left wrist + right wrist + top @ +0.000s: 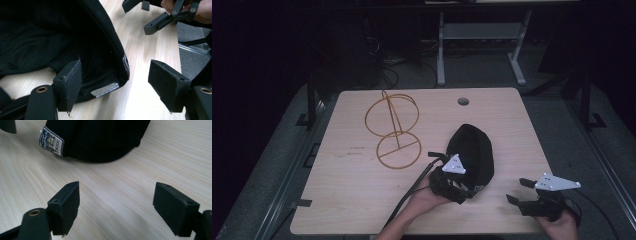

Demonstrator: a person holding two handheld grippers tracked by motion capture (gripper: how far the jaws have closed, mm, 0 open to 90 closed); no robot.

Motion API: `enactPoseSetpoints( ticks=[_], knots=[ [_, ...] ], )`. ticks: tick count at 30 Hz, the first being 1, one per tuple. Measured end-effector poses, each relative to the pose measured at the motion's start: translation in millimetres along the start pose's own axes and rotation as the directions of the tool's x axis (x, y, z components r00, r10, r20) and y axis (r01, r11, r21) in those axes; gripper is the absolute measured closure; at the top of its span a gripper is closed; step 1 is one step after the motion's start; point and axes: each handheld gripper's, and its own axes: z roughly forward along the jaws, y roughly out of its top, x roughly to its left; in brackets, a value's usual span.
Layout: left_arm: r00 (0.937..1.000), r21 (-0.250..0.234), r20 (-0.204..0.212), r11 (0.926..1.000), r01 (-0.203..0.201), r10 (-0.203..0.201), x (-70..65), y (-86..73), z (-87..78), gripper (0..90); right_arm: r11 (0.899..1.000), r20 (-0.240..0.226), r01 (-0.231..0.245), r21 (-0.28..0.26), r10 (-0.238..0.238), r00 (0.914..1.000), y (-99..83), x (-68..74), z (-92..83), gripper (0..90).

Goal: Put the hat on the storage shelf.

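A black fabric cap (472, 152) lies on the pale wooden table (352, 200), to the right of a gold wire stand of rings and rods (393, 130) and well apart from it. The left gripper (112, 85) is at the cap's near edge with its jaws wide, one jaw inside the cap's opening and the other outside over bare wood, the rim between them but not pinched. The right gripper (116, 206) sits right of the cap, near the table's front edge, jaws wide apart with nothing between them.

Lab, bare wooden table (362, 200), floor cables (387, 70), metal stand (482, 45)
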Motion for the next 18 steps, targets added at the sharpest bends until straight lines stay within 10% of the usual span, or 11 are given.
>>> enactPoseSetpoints(
  ticks=[18],
  knots=[
    [0.9999, 0.04, -0.016, 0.9992, 0.005, -0.005, -1.8, 15.9, 25.4, 35.6, 1.0, 0.001, 0.011, 0.0, -0.011, 0.9999, 3.0, 1.8, 1.8, 21.2]
  ],
)
